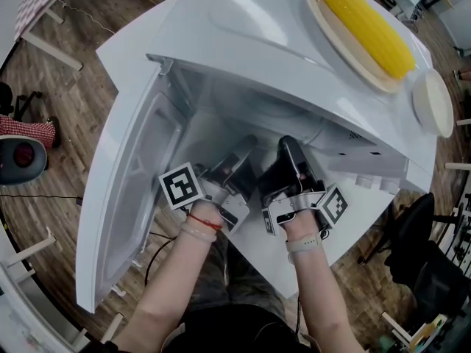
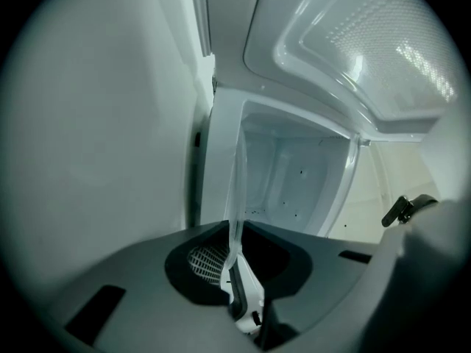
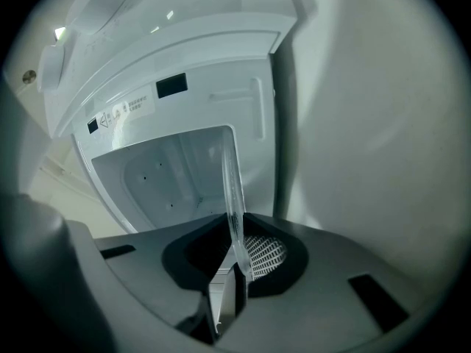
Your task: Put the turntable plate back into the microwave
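Left claw (image 2: 237, 274) and right claw (image 3: 235, 259) clench the turntable plate (image 2: 237, 190) edgewise, apparently sharing its weight into the microwave (image 1: 221, 20).

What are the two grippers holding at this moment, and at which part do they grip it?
Both hold the clear glass turntable plate. The left gripper and the right gripper each pinch it at its rim.

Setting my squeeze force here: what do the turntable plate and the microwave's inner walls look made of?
Turntable plate: looks like clear glass, smooth and shiny; the microwave shows through its edge where the left tool and right tool pinch it.
Inner walls: glossy white, likely painted metal, though plastic can't be ruled out; soft highlights, small dark holes.
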The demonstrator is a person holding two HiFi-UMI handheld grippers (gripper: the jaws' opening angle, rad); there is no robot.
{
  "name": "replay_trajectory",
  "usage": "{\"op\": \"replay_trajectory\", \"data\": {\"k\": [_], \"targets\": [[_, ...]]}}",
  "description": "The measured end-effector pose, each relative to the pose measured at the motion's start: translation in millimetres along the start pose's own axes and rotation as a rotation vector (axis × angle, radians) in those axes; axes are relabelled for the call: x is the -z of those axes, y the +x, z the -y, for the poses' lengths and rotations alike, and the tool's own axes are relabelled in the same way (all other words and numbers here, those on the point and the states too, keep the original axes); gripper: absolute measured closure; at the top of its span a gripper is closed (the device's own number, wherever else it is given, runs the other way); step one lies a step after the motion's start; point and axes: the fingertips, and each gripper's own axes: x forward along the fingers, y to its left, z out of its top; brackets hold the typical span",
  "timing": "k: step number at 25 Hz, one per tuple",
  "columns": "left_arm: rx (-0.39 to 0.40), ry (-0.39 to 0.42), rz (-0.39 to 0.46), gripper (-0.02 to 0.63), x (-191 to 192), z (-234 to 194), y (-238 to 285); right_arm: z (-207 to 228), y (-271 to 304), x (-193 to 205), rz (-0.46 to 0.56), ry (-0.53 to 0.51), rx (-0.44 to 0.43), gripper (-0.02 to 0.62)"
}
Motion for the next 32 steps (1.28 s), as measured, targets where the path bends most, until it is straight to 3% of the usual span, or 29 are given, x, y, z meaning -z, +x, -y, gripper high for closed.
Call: {"op": "replay_trajectory", "data": {"k": [21,32], "targets": [[-0.006,-0.018,0.04,0.548,-10.3,0.5,5.4,-0.4,-5.9,17.6,-0.055,0.021,0.009,0.533],[-0.02,-0.007,0.05,0.548,-13.3,-0.6,8.6,3.2,-1.6,11.7,-0.036,0.018,0.045,0.543]]}}
